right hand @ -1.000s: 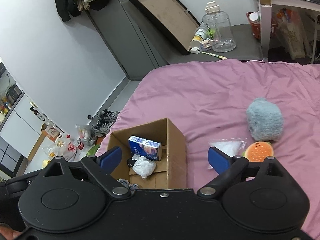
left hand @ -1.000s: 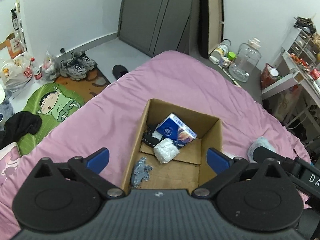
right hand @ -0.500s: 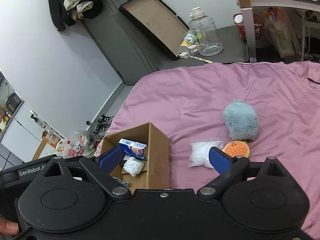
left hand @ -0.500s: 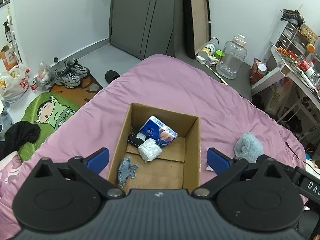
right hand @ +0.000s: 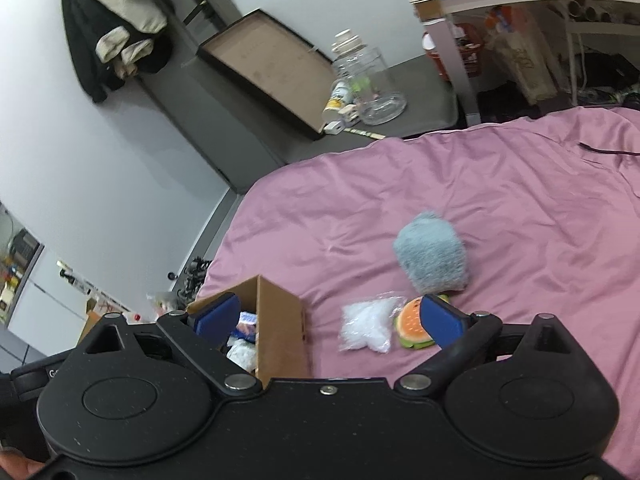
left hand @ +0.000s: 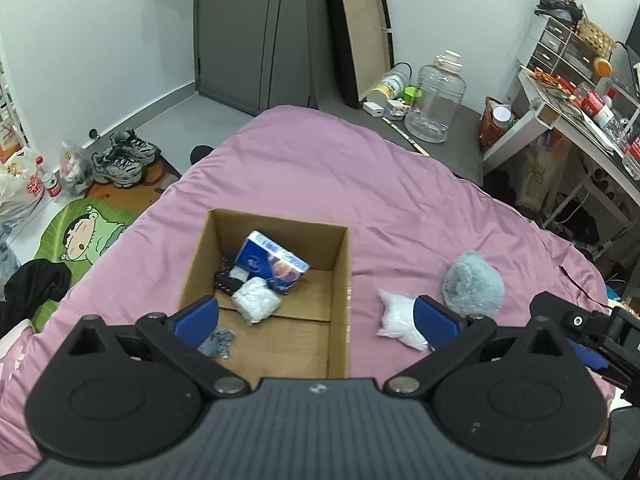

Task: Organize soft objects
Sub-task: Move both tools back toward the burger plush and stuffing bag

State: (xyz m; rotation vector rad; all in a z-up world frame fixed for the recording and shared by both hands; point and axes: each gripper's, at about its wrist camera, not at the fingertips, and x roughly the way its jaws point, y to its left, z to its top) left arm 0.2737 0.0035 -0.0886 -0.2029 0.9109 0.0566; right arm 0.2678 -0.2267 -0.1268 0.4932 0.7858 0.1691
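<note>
An open cardboard box [left hand: 340, 280] sits on the pink bed and also shows in the right wrist view [right hand: 280, 320]. Inside lie a blue tissue pack [left hand: 272, 262], a white bundle [left hand: 256, 300], a dark item and a grey-blue cloth [left hand: 218, 342]. Right of the box lie a clear bag of white stuffing [left hand: 394, 318] [right hand: 366, 324], a fluffy grey plush [left hand: 472, 284] [right hand: 432, 258] and an orange fruit-slice toy [right hand: 414, 326]. My left gripper [left hand: 316, 318] is open and empty above the box's near side. My right gripper [right hand: 330, 320] is open and empty above the box's right wall and the bag.
The pink bed sheet [left hand: 320, 168] ends at a grey floor with a big clear jug [left hand: 436, 100] and a leaning board [left hand: 360, 28]. A cluttered desk [left hand: 572, 92] stands right. Shoes [left hand: 124, 158], bags and a green cartoon mat [left hand: 84, 232] lie left.
Both grippers have pulled back and turned right. The plush, stuffing bag and fruit toy have come further into view. Both stayed open and empty.
</note>
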